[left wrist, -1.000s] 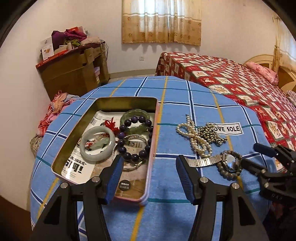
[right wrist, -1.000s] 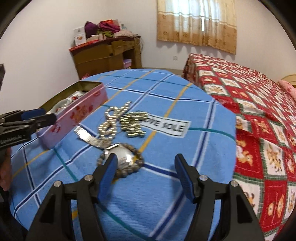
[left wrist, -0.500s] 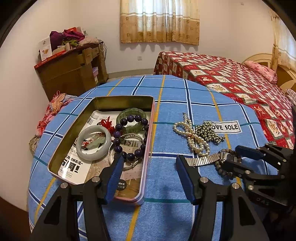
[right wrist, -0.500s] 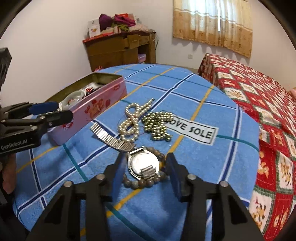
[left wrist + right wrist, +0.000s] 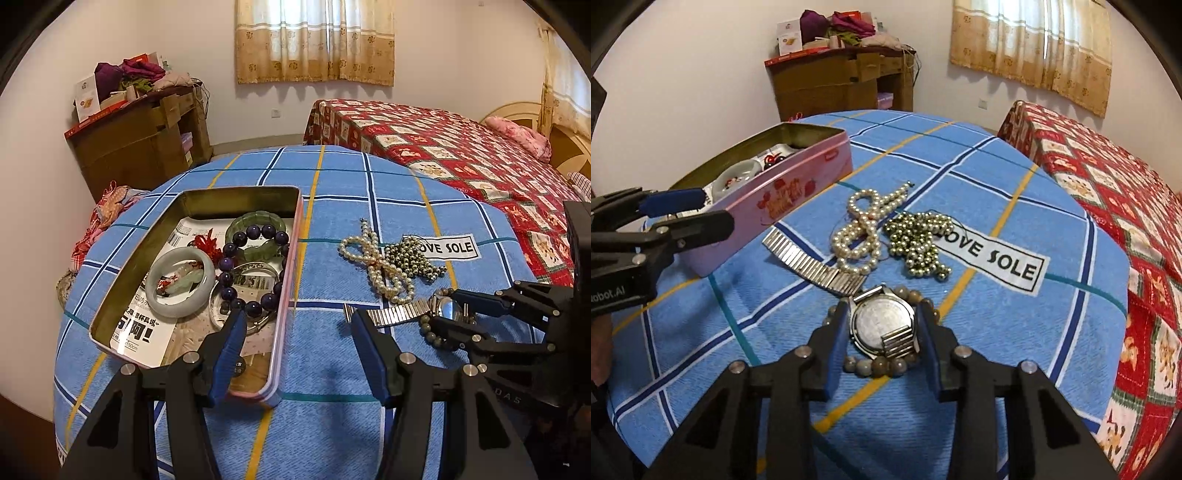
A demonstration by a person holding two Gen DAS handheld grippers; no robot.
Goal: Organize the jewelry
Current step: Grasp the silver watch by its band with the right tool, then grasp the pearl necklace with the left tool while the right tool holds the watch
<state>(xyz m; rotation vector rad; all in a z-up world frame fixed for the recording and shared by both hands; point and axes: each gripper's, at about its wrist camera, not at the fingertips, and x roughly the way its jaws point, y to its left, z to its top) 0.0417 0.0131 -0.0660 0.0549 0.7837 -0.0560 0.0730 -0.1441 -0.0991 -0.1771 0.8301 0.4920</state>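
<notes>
1. My right claw [image 5: 882, 332] sits low over the wristwatch [image 5: 882, 326], which lies face down near the counter's [image 5: 1015, 184] near-right edge. Its jaws have just been closing, and the watch case is between them.
2. The blue pads flank the case closely on both sides. I think they are touching it, but the wide-angle view does not let me be sure they are pressing yet, so I would not call it a firm grip.
3. The watch lies on a ring of brown beads [image 5: 882, 365], and its metal strap [image 5: 812, 266] runs off towards the pink tin [image 5: 783, 199]. Taking the case by its sides should keep the beads out of the grip.
4. My left claw [image 5: 295, 343] hangs with its jaws apart and empty over the tin's near end, probably waiting clear of the opening.
5. The tin sits at the counter's left side and already holds bangles and a dark bead bracelet [image 5: 255, 273].
6. The pearl string [image 5: 864, 236] and the metallic beads [image 5: 919, 240] are loose mid-counter, so sorting is partly done.
</notes>
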